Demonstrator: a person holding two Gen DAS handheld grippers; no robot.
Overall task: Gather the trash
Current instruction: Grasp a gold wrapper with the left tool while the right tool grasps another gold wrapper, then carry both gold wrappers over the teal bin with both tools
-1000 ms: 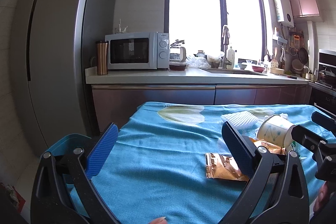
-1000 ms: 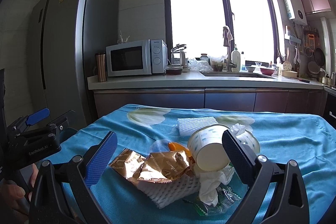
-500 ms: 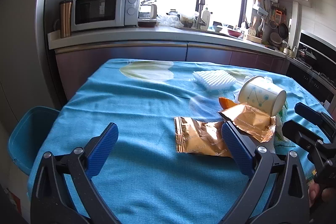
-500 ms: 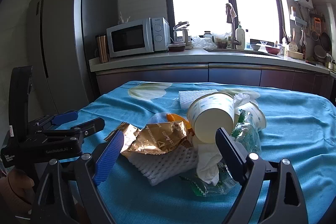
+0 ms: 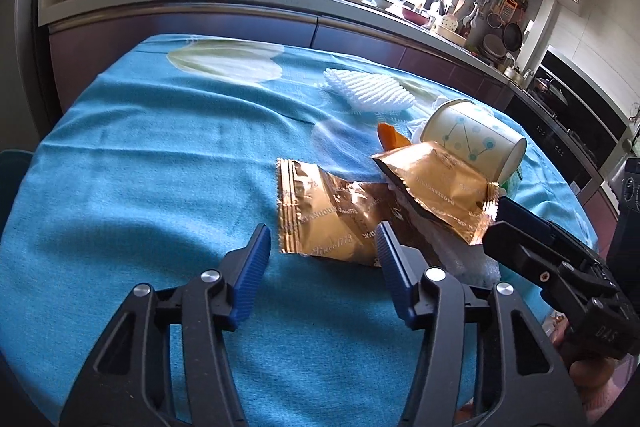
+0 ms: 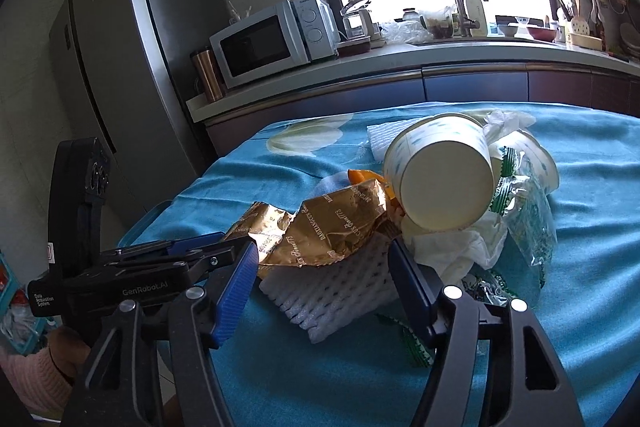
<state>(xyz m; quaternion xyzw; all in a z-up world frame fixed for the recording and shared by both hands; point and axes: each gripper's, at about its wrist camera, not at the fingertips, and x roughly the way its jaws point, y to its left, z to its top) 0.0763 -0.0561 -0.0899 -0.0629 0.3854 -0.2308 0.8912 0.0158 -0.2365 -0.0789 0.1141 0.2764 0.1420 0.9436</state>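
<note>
A trash pile lies on the blue tablecloth (image 5: 160,167). A flat gold wrapper (image 5: 320,215) lies just ahead of my left gripper (image 5: 323,233), its near edge between the closing jaws, with the pads not touching it. A second, crumpled gold wrapper (image 6: 340,223) rests on a white foam net (image 6: 332,291). Both sit between the closing jaws of my right gripper (image 6: 322,251), and I see no firm pinch. A paper cup (image 6: 440,179) lies on its side behind them, on white tissue (image 6: 460,247). The right gripper (image 5: 496,223) shows at the right in the left wrist view.
Another foam net (image 5: 368,91) lies farther back, and an orange scrap (image 5: 390,137) beside the cup (image 5: 472,143). A clear bag with green print (image 6: 528,219) is right of the cup. A blue bin (image 5: 12,179) stands off the table's left edge. Kitchen counter, microwave and fridge behind.
Both grippers tipped down and came closer to the trash pile. Their jaws narrowed from wide open, the left around the flat wrapper's edge, the right around the foam net.
</note>
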